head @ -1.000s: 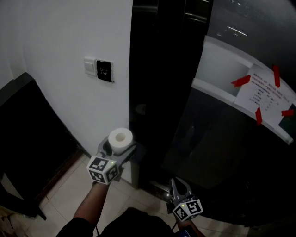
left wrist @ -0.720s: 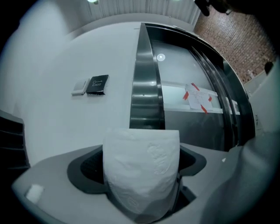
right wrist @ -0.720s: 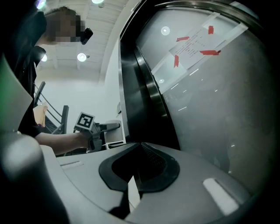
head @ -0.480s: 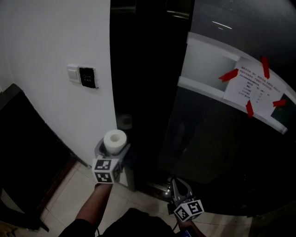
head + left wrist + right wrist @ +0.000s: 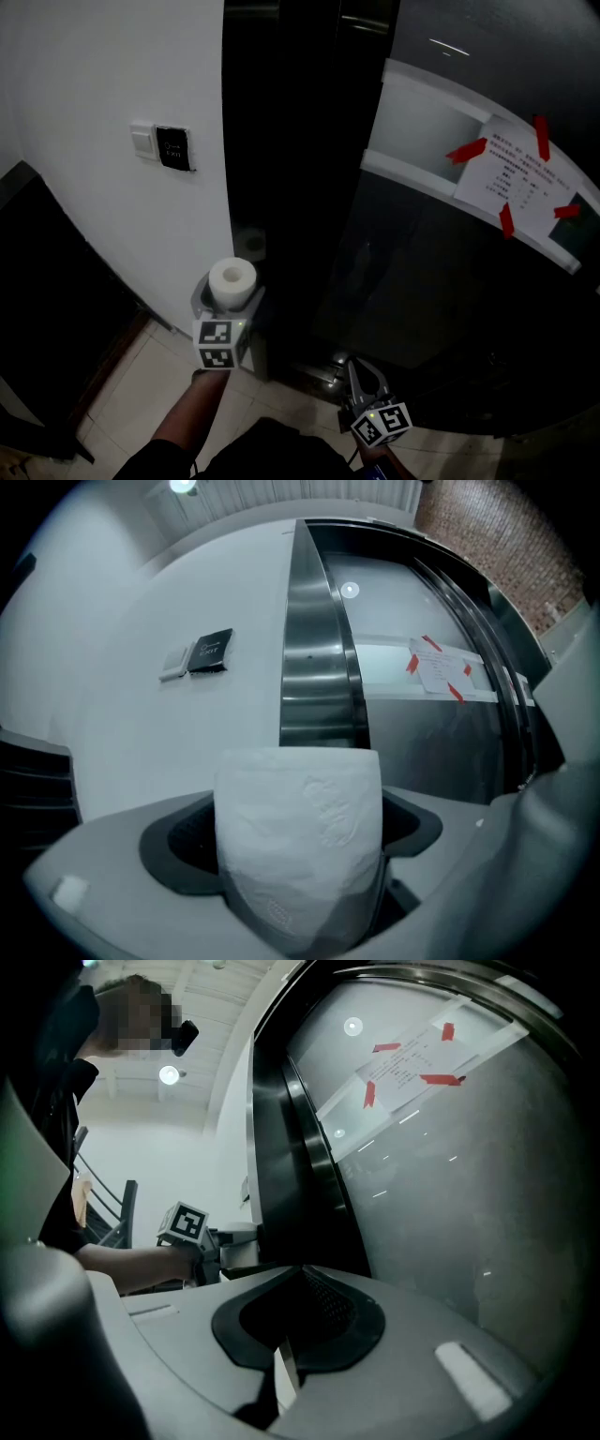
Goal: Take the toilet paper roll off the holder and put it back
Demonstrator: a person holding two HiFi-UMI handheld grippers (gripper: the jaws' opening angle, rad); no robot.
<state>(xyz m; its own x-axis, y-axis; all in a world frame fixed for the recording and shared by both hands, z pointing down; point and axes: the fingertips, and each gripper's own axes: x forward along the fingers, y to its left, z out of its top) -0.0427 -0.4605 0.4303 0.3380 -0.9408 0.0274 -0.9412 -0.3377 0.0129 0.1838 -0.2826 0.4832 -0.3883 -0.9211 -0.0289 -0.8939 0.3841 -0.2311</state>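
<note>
A white toilet paper roll (image 5: pixel 232 281) stands upright between the jaws of my left gripper (image 5: pixel 230 294), which is shut on it. The roll is held low, at the edge where the white wall meets the dark glossy column. In the left gripper view the roll (image 5: pixel 300 836) fills the space between the jaws of the left gripper (image 5: pixel 298 874). My right gripper (image 5: pixel 362 379) hangs lower right by the curved glass, shut with nothing in it. In its own view the right gripper (image 5: pixel 292 1335) has its pads pressed together. A faint pale round shape (image 5: pixel 251 242) shows on the column; I cannot tell what it is.
A switch plate (image 5: pixel 161 147) is on the white wall (image 5: pixel 112 75). The dark column (image 5: pixel 291 141) rises in the middle, with curved dark glass (image 5: pixel 441 300) to its right carrying a paper notice (image 5: pixel 514 183) taped in red. Pale floor tiles (image 5: pixel 141 384) lie below, and a dark panel (image 5: pixel 47 309) stands at left.
The head view has swung, so the wall and switch plate sit further left. My left gripper still holds the roll and stands nearer the column. The right gripper has hardly moved.
</note>
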